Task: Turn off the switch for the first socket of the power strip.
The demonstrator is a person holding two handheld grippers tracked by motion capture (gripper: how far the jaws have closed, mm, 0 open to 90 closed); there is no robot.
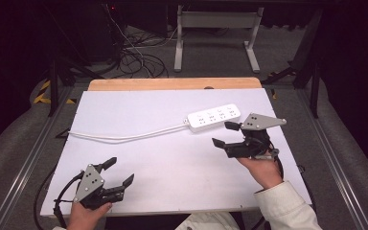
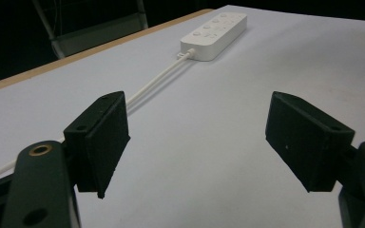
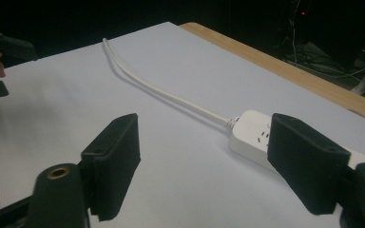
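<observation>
Here a white sheet-covered surface (image 1: 172, 158) with a bare wooden strip along its far edge carries a white rectangular plastic power strip (image 1: 214, 117) with a row of sockets, lying flat toward the far right. Its white round cable (image 1: 124, 136) runs leftward from the strip's near-left end, in a shallow curve, to the surface's left edge.

The left gripper (image 1: 118, 172), black with a grey three-cornered plate on top, sits at the near left corner in the person's left hand (image 1: 84, 215), its fingers (image 2: 102, 142) spread wide with nothing between them, pointing toward the strip, which lies well apart from it. In the left gripper view the cable passes behind the left finger.

The right gripper (image 1: 224, 134), held in the right hand (image 1: 263, 170) with a pale sleeve (image 1: 287, 206) behind it, hovers just beside the strip's near side. Its fingers (image 3: 309, 161) are likewise spread and empty; in the right gripper view the right finger overlaps the strip's near end, though whether it touches it is unclear.
</observation>
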